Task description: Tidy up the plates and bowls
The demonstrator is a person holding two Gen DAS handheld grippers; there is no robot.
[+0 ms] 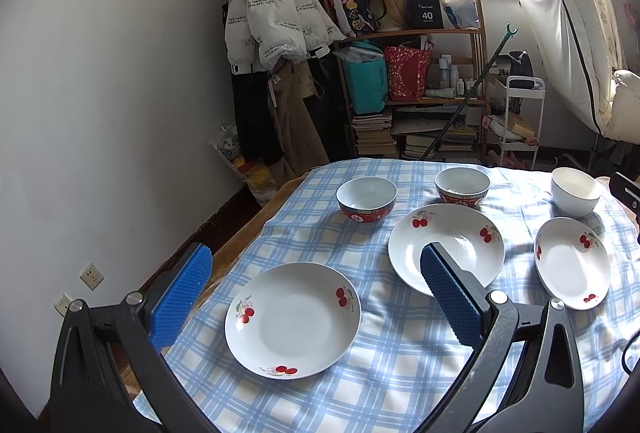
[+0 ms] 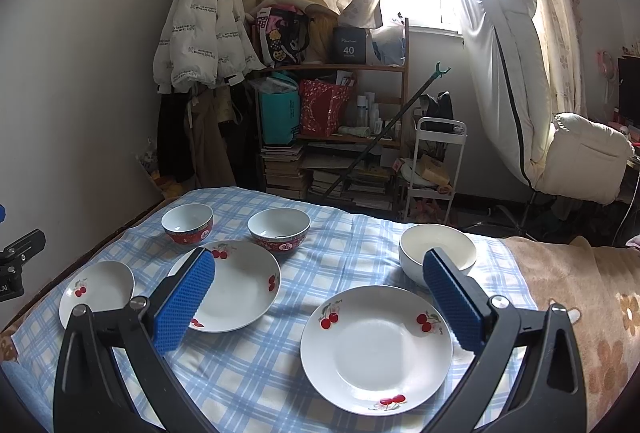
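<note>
Checked cloth (image 2: 256, 373) bare between plates — both grippers' fingers apart, holding nothing.

Glossy plates (image 2: 376, 349), checked cloth (image 2: 256, 365)

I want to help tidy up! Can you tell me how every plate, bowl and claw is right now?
Left plate: flat on the cloth, empty, alone.
Middle plate: flat, empty, unstacked.
Right plate: flat, empty, unstacked.
Left red bowl: upright, looks empty.
Right red bowl: upright.
White bowl: upright, empty.
Left claw: open, holding nothing.
Right claw: open, holding nothing.
</note>
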